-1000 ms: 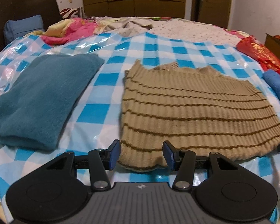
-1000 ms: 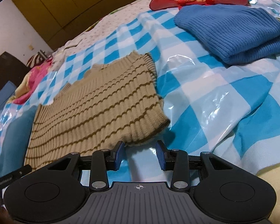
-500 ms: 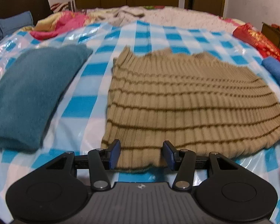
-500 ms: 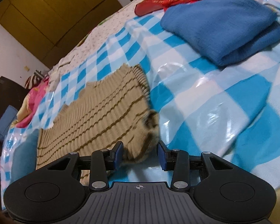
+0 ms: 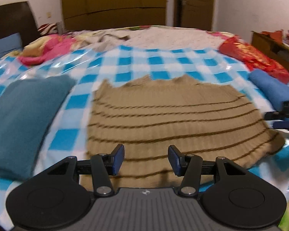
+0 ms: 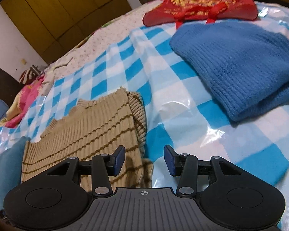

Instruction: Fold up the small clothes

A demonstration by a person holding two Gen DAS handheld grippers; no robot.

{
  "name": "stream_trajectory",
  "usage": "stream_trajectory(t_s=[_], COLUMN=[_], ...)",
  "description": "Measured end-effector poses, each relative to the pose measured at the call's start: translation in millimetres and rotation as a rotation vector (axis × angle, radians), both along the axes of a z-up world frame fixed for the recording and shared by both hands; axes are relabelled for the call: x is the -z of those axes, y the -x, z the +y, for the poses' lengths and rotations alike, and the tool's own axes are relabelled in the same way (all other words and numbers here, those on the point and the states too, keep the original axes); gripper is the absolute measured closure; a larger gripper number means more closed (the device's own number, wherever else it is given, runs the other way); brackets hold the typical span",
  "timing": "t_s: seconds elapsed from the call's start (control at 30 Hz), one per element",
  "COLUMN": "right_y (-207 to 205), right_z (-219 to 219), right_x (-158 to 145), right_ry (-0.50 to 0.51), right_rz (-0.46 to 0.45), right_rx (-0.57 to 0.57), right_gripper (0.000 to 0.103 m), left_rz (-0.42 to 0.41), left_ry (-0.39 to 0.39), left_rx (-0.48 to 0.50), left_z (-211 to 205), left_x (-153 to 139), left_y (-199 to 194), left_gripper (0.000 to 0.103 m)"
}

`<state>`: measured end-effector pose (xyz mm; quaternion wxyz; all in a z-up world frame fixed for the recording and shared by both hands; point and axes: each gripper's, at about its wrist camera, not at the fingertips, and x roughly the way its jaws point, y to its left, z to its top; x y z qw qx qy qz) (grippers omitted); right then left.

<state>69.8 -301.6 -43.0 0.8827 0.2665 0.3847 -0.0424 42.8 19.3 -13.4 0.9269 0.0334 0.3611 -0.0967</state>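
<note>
Since a second ago, both hand-held grippers have advanced over the sweater's near hem; right jaws have just been opening, nothing pinched. Left wrist view: left hand-held gripper (image 5: pixel 146 158), jaws half apart, empty, angled down above tan striped sweater (image 5: pixel 169 119) lying flat on the checked bed cover (image 5: pixel 125 63); teal folded garment (image 5: pixel 25 119) beside. Right wrist view: right hand-held gripper (image 6: pixel 144 159) above the sweater's corner; blue folded sweater (image 6: pixel 240 67), red bag (image 6: pixel 200 3) beyond.

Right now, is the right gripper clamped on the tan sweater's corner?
No. The right gripper stands open above the tan sweater, pads clear.
</note>
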Motion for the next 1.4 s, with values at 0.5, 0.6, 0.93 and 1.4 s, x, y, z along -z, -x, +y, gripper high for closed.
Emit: stream_trajectory(t_s=[0.5, 0.6, 0.93, 1.4], right_y=[-68, -75, -85, -81], right_z=[-21, -24, -33, -46], right_x=[30, 32, 45, 41], right_ry=[-0.160, -0.180, -0.287, -0.378], right_rz=[0.032, 0.040, 0.046, 0.011], right_rx=[-0.164, -0.199, -0.269, -0.227], right_gripper=[0.056, 0.056, 0.055, 0.083], left_rz=[-0.039, -0.073, -0.140, -0.127], left_ry=[-0.056, -0.121, -0.274, -0.183], left_rx=[0.451, 0.512, 0.584, 0.503], left_z=[-130, -152, -190, -204], left_x=[17, 26, 50, 37], left_y=[22, 25, 37, 28], left_gripper=[0.043, 0.043, 0.039, 0.077])
